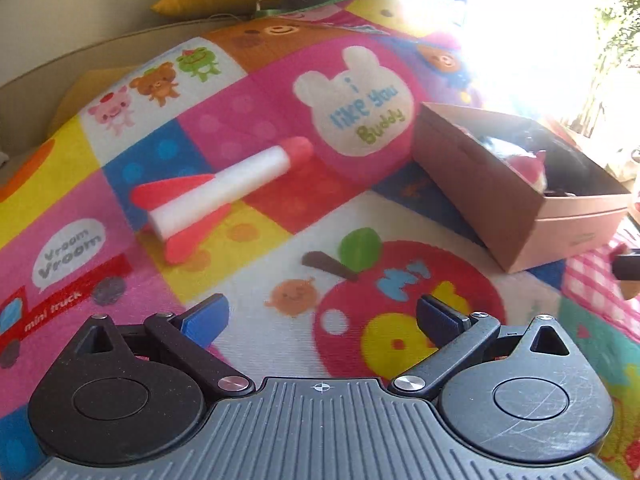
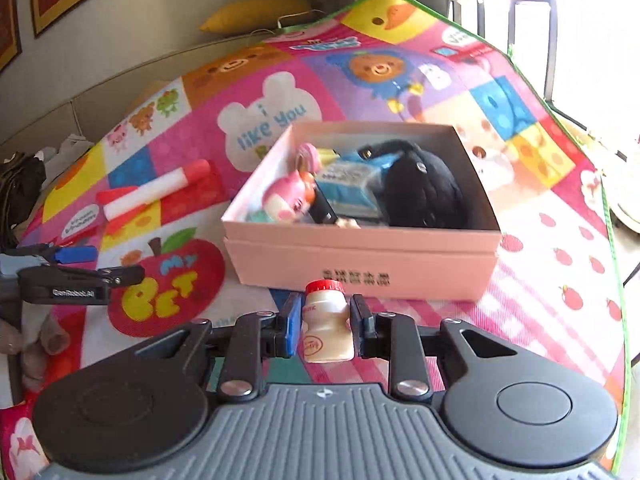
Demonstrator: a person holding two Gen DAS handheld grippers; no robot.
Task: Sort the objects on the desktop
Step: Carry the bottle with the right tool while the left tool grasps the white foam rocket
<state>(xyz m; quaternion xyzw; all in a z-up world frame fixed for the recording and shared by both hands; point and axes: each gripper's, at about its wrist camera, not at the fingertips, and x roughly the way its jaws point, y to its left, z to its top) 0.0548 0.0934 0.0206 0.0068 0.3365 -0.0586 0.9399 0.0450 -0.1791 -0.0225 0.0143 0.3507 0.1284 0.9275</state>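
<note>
My right gripper (image 2: 325, 322) is shut on a small cream drink bottle (image 2: 327, 326) with a red cap, held upright just in front of the pink box (image 2: 360, 264). Inside that box lie a pink toy figure (image 2: 290, 196), a blue packet (image 2: 348, 184) and a black pouch (image 2: 424, 188). A white foam rocket (image 1: 220, 192) with red fins and a red tip lies on the colourful mat, left of the box (image 1: 520, 200). My left gripper (image 1: 322, 318) hovers open over the mat's apple print, nothing between its fingers. In the right wrist view the left gripper (image 2: 100, 264) shows at the left edge.
The patchwork play mat (image 1: 248, 120) covers the whole work surface. A yellow cushion (image 2: 256, 12) lies behind it against the wall. The mat's green-trimmed edge (image 2: 568, 120) runs along the right, beside a bright window. Dark cloth (image 2: 20, 184) sits off the mat's left side.
</note>
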